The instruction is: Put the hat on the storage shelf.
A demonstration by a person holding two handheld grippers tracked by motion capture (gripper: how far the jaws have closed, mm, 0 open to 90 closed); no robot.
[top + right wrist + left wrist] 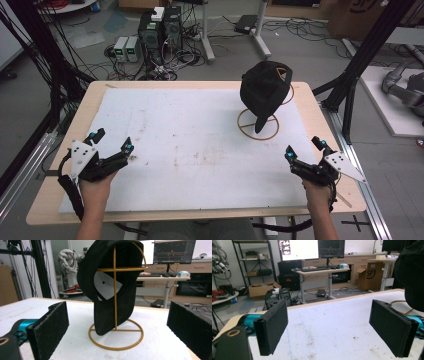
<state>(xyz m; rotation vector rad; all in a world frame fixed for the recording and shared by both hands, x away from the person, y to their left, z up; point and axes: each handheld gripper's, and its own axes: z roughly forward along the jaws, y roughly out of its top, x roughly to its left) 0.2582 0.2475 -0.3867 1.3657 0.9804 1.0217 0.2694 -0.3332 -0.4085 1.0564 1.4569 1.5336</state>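
Lab room, cables and computer towers (160,27) on the floor at top centre of the high view, monitors (310,248) on a desk in the upper part of the left gripper view. Wooden table (65,130) covered by a stained white mat (190,145). Black baseball cap (264,90) hangs on a gold wire stand (257,131), upper right of centre in the high view, brim pointing down. Right gripper view has the cap dead centre, stand's ring base flat on the mat. Left gripper (111,146) at lower left, jaws wide apart, holding nothing. Right gripper (305,150) at lower right, jaws wide apart, holding nothing, well apart from the cap.
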